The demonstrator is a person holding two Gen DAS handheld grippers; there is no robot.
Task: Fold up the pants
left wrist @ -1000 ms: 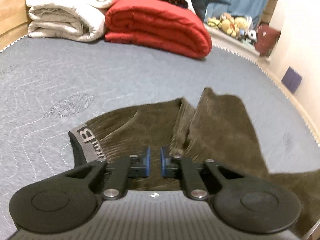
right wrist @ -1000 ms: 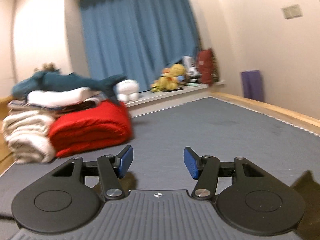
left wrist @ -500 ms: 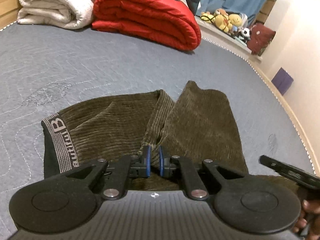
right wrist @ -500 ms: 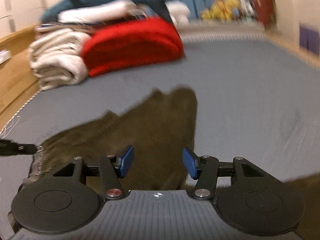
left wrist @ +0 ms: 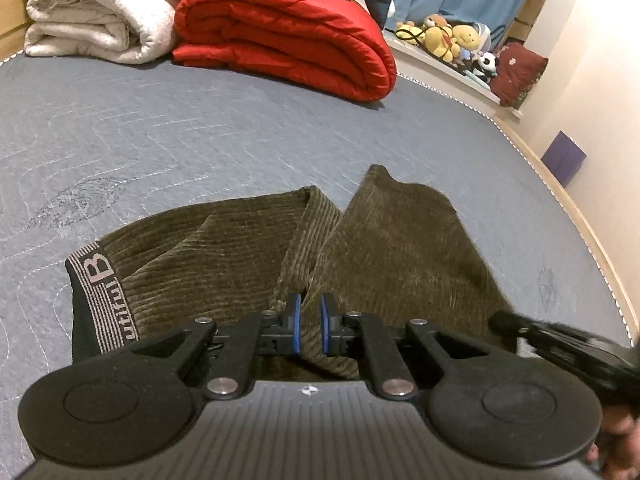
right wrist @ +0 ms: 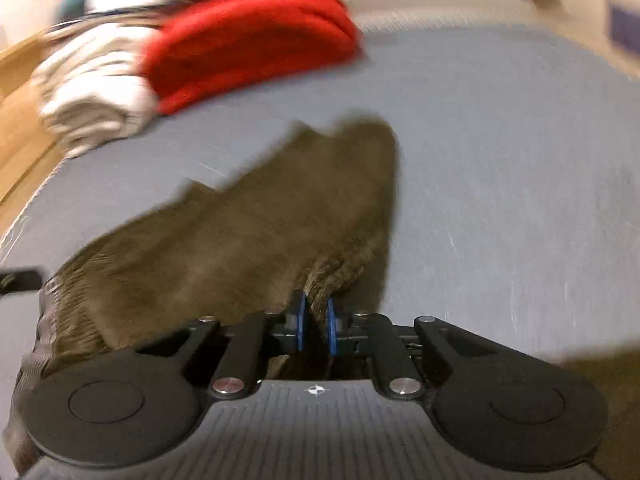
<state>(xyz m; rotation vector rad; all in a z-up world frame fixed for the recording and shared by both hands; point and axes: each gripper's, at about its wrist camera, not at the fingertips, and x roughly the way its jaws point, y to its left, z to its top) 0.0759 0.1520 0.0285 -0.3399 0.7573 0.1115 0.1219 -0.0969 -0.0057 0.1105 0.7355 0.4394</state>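
Olive corduroy pants lie bunched on the grey mattress, with the black lettered waistband at the left. My left gripper is shut on a ridge of the fabric near the middle. In the blurred right wrist view the pants spread up and to the left. There my right gripper is closing its jaws, and its blue pads pinch a fold of the cloth at the right edge. Part of the right gripper shows at the lower right of the left wrist view.
A folded red quilt and a white blanket are stacked at the far end of the mattress. Plush toys sit on a ledge beyond. A wooden bed rail and a purple box are on the right.
My right gripper swung down from facing the room onto the pants, and its jaws went from wide apart to pinching a fold. My left gripper kept its grip and shifted slightly.
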